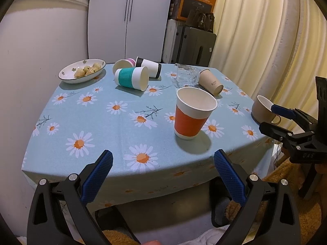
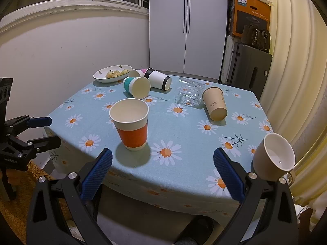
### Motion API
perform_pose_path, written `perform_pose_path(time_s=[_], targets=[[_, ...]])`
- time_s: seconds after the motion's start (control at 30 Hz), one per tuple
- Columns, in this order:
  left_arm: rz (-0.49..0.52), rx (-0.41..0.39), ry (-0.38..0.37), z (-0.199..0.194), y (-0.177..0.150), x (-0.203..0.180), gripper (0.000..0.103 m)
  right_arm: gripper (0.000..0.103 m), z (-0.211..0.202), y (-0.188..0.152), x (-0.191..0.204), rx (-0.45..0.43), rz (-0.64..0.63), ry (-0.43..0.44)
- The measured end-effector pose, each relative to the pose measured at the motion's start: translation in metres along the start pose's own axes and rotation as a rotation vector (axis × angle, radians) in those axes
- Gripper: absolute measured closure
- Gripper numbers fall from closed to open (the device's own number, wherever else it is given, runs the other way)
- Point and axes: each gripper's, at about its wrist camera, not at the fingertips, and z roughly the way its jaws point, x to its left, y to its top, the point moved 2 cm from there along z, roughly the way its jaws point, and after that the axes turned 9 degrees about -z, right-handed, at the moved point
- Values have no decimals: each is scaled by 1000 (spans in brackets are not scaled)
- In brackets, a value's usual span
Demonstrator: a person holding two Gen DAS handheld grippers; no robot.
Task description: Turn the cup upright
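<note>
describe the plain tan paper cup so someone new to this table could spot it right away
On the daisy-print blue tablecloth, look toward the far right, beside the toppled clear glass. The plain tan paper cup lies on its side there, mouth toward the camera. Unlike its neighbours, it has no colour band.

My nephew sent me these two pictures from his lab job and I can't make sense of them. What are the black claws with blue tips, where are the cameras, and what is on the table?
The claws are two hand-held grippers, one in each of a person's hands; no robot arm is involved. Each carries a wide-angle camera looking along its own fingers. One picture comes from the left gripper, the other from the right gripper. Both are open and hold nothing.

On the daisy tablecloth, an orange-banded paper cup stands upright. Lying on their sides are a teal-banded cup, a black-banded cup, a plain tan cup and a clear glass. A mug lies tipped at the edge. A dish of food sits at the back.
</note>
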Motion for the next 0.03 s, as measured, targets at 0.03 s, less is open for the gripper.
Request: perform_pose_path(time_s=[0.03], targets=[[1, -1, -2, 0, 0, 0, 7, 5, 0, 0, 0, 2, -3, 0]])
